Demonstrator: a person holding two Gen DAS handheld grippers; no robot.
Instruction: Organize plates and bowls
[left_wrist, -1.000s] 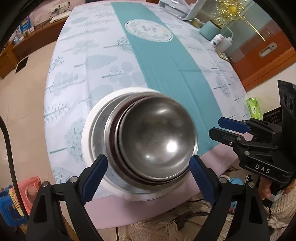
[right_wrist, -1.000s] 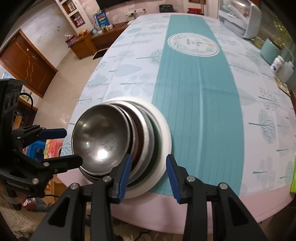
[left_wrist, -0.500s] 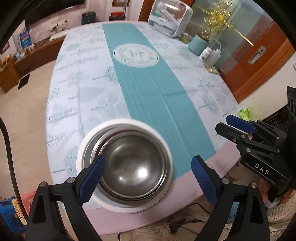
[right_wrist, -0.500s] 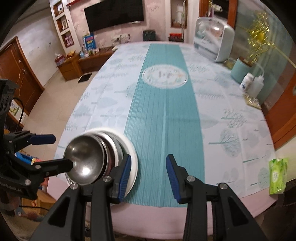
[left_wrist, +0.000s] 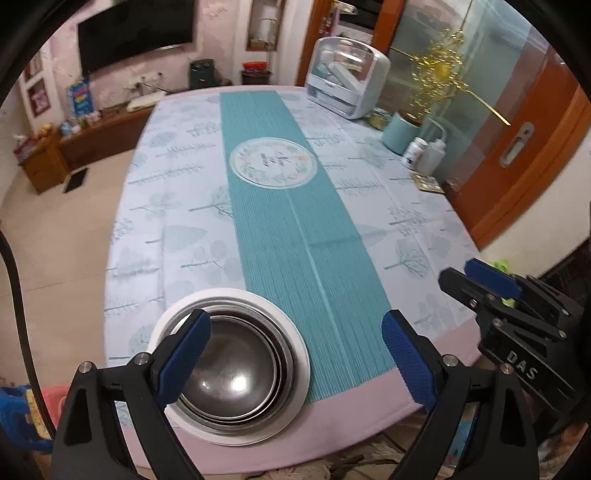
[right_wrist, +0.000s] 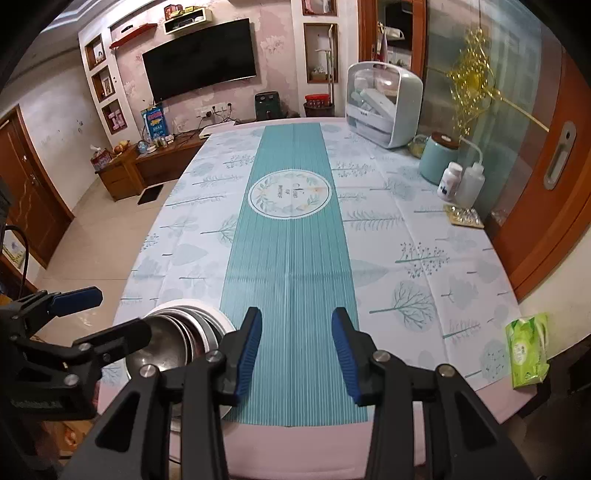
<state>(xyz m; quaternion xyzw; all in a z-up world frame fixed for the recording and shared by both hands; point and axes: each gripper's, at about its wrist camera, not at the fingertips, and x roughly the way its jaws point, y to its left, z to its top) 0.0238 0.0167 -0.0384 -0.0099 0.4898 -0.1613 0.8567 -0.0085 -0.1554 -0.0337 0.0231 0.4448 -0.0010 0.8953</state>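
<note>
A stack of steel bowls (left_wrist: 236, 373) nests inside a white plate (left_wrist: 295, 343) at the near left edge of the table (left_wrist: 424, 229). My left gripper (left_wrist: 295, 360) hangs above it, open wide, with nothing between its fingers. In the right wrist view the same steel bowls (right_wrist: 173, 336) and the white plate (right_wrist: 223, 319) sit low on the left, partly hidden by both grippers. My right gripper (right_wrist: 297, 356) is open over the teal runner (right_wrist: 291, 266), holding nothing. The left gripper (right_wrist: 99, 317) shows at the left edge there, and the right gripper (left_wrist: 480, 280) shows at the right in the left wrist view.
A white dish box (right_wrist: 384, 103), a teal canister (right_wrist: 439, 157), two bottles (right_wrist: 460, 182) and a small tray (right_wrist: 463, 218) stand along the table's right side. A green tissue pack (right_wrist: 528, 354) lies at the near right corner. A TV cabinet (right_wrist: 147, 166) stands beyond.
Both grippers have risen and drawn back from the bowl stack and tilted up, so the stack looks smaller and more of the table and room shows. The stack has not moved.
</note>
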